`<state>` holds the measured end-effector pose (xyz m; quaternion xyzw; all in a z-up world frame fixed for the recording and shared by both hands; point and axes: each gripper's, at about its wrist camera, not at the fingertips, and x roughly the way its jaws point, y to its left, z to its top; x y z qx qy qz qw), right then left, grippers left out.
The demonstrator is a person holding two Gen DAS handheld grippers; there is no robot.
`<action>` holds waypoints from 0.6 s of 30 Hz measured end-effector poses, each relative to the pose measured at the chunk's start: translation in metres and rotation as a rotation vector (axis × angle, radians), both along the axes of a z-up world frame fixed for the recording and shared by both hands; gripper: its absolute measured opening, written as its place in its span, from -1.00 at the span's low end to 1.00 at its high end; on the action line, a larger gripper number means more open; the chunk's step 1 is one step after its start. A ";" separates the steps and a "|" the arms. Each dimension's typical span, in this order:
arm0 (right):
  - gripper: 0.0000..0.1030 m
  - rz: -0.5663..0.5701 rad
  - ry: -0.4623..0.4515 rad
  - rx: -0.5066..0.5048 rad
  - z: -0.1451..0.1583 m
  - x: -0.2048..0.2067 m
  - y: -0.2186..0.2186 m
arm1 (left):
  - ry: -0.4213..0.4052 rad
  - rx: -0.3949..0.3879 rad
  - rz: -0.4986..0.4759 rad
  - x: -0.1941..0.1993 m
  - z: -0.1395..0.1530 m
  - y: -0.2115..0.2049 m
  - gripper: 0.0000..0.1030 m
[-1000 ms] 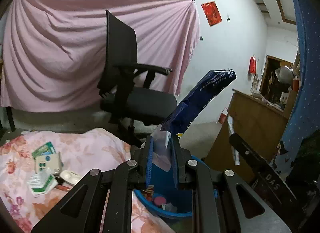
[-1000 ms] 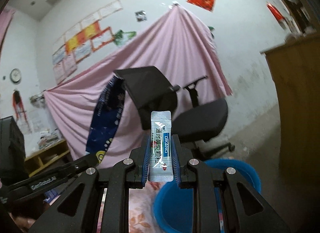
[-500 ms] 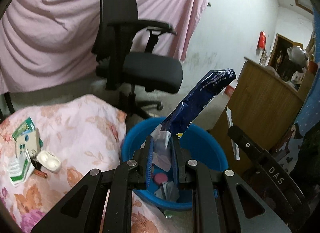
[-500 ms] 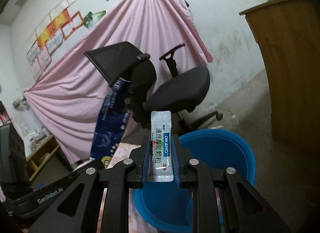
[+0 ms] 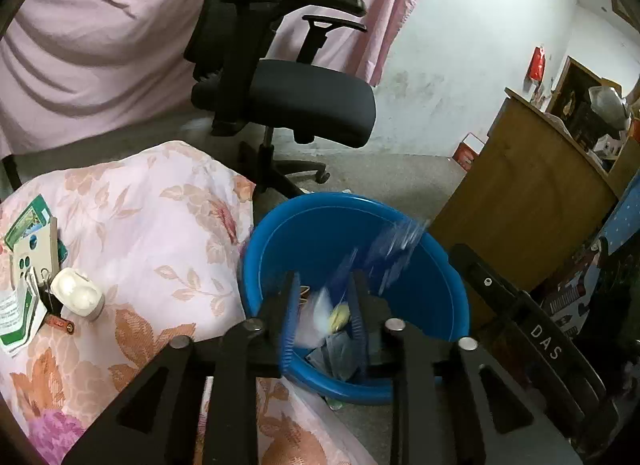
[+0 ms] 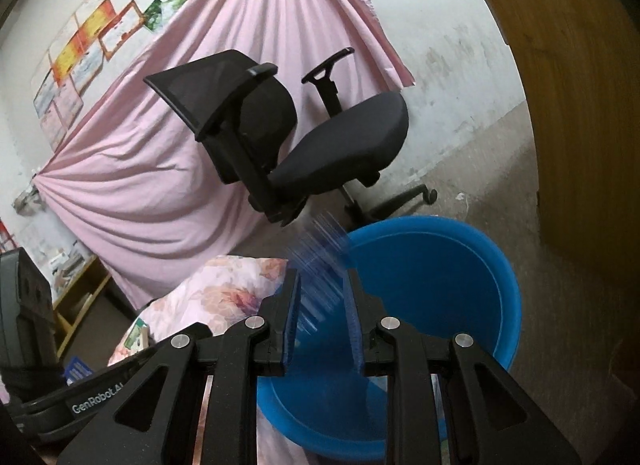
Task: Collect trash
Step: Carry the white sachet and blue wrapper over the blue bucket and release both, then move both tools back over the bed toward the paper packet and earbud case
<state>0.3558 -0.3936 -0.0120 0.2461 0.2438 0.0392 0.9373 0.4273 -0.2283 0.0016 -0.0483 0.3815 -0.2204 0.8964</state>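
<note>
1. Now holds the left gripper (image 5: 324, 281) tilted down over the near rim of the blue bucket (image 5: 320, 225), jaws a narrow gap apart and just opened.
2. Lets a dark blue wrapper (image 5: 394, 249) drop loose: blurred in a streak, upper end over the bucket's far-right wall, pale lower end between the two pads. Cannot tell whether either pad touches it.
3. Shows older trash (image 5: 336, 353) lying at the bucket's bottom, too blurred to name.
4. Holds the right gripper (image 6: 322, 285) just beside the left one, also above the bucket's near rim, jaws narrowly apart and just eased open, pressing on nothing.
5. Catches the same blue streak from the right wrist view, just beyond and between the fingertips, over the bucket's left rim.
6. Places the bucket on the floor, touching the right edge of the floral bedcover (image 5: 152, 225).
7. Leaves a white case (image 5: 76, 297) and green-and-white packets (image 5: 24, 225) near the bedcover's left edge, well apart from the bucket.
8. Sets a black office chair (image 5: 288, 97) behind the bucket, before a pink sheet (image 5: 100, 45), with a wooden cabinet (image 5: 520, 205) to the right.
</note>
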 end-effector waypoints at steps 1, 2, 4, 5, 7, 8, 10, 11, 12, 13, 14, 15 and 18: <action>-0.58 -0.002 0.001 0.001 0.000 -0.001 -0.001 | -0.003 -0.008 0.006 0.000 0.001 0.002 -0.45; -0.56 -0.004 0.001 0.002 0.001 -0.001 -0.001 | -0.006 -0.012 0.011 -0.002 0.002 0.004 -0.42; -0.54 -0.005 -0.004 0.001 0.002 -0.001 -0.002 | -0.015 -0.023 0.023 -0.003 0.005 0.009 -0.42; -0.52 -0.007 -0.010 -0.002 0.004 -0.003 -0.002 | -0.022 -0.025 0.031 -0.005 0.007 0.012 -0.42; -0.47 -0.007 -0.027 -0.007 0.009 -0.004 0.000 | -0.047 -0.025 0.045 -0.009 0.013 0.018 -0.41; -0.41 -0.007 -0.039 -0.010 0.012 -0.005 0.001 | -0.068 -0.026 0.054 -0.013 0.016 0.022 -0.40; -0.30 -0.006 -0.070 -0.025 0.020 -0.009 0.005 | -0.106 -0.028 0.074 -0.020 0.024 0.031 -0.32; -0.20 -0.003 -0.092 -0.039 0.025 -0.012 0.009 | -0.129 -0.033 0.086 -0.025 0.028 0.037 -0.25; -0.15 0.000 -0.109 -0.051 0.029 -0.014 0.012 | -0.152 -0.039 0.098 -0.030 0.033 0.043 -0.20; -0.04 0.003 -0.127 -0.062 0.034 -0.016 0.016 | -0.169 -0.043 0.108 -0.031 0.036 0.048 -0.18; 0.05 0.006 -0.141 -0.069 0.037 -0.017 0.019 | -0.187 -0.048 0.120 -0.035 0.041 0.053 -0.13; 0.06 0.011 -0.169 -0.081 0.044 -0.021 0.024 | -0.207 -0.053 0.134 -0.039 0.045 0.060 -0.08; 0.35 0.018 -0.237 -0.116 0.058 -0.028 0.037 | -0.274 -0.067 0.181 -0.053 0.059 0.082 0.05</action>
